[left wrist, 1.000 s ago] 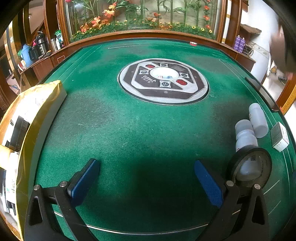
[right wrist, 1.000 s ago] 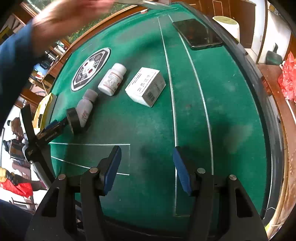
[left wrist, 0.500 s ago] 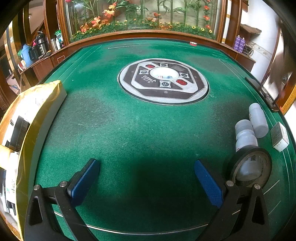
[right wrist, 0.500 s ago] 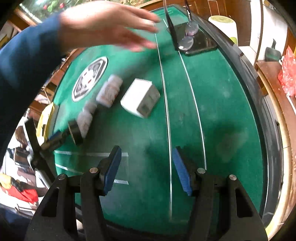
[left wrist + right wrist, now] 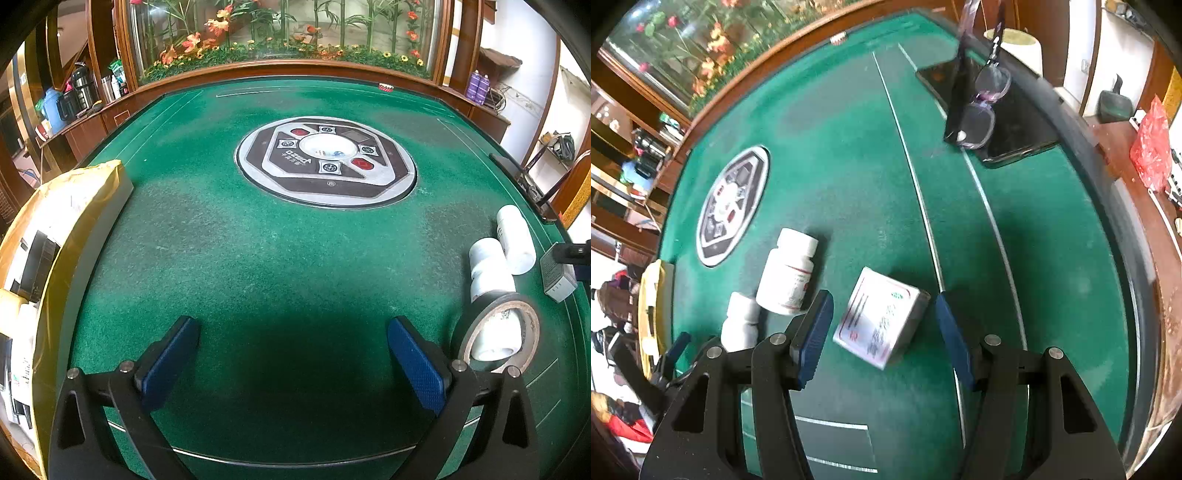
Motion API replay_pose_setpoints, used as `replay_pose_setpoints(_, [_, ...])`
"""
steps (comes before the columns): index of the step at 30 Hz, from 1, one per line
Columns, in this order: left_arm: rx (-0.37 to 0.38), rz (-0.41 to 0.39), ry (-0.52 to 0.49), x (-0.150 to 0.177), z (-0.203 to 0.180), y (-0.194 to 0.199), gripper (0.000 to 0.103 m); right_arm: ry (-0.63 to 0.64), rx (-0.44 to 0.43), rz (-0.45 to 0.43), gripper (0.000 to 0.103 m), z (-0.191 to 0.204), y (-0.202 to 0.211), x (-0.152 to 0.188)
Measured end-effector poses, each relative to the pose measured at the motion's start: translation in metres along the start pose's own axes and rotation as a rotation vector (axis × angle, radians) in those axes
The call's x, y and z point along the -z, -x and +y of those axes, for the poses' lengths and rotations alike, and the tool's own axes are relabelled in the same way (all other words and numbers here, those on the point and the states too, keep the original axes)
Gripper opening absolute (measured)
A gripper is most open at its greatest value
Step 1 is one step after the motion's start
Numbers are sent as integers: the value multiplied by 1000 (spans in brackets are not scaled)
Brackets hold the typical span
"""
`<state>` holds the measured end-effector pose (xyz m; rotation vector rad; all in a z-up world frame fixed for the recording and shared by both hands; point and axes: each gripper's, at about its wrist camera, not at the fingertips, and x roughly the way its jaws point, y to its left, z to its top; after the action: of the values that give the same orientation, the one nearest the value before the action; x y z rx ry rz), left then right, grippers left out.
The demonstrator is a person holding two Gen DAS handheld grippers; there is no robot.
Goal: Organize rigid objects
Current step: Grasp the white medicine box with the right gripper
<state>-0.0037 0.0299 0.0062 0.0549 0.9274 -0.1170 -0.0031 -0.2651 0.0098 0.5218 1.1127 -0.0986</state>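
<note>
Box [image 5: 882, 317] framed between the parted pads of the right gripper [image 5: 882, 336], untouched.

The box is seen lying on the green felt [image 5: 1034, 240], beside two white bottles [image 5: 788, 275]. Only the right view shows glasses [image 5: 982, 107] resting on a phone [image 5: 1015, 125]. Only the left view shows the tape roll [image 5: 498, 332] ringing what may be a bottle's end, and the left gripper [image 5: 291, 354] spread wide over bare felt.

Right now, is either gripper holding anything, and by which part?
Nothing is held. The left gripper is open over bare felt; the right gripper is open, straddling the box without touching.
</note>
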Motion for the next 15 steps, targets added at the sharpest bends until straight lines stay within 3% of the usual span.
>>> replay_pose_setpoints(2, [0, 0, 0, 0, 0, 0, 103, -7, 36, 18, 56, 1, -7, -1])
replay_pose_setpoints(3, [0, 0, 0, 0, 0, 0, 103, 2, 51, 18, 43, 3, -7, -1])
replay_pose_setpoints(5, [0, 0, 0, 0, 0, 0, 103, 28, 80, 32, 42, 7, -7, -3])
replay_pose_setpoints(10, [0, 0, 0, 0, 0, 0, 103, 38, 20, 55, 41, 9, 2, 9])
replay_pose_setpoints(15, [-1, 0, 0, 0, 0, 0, 103, 79, -78, 82, 41, 14, 21, 46])
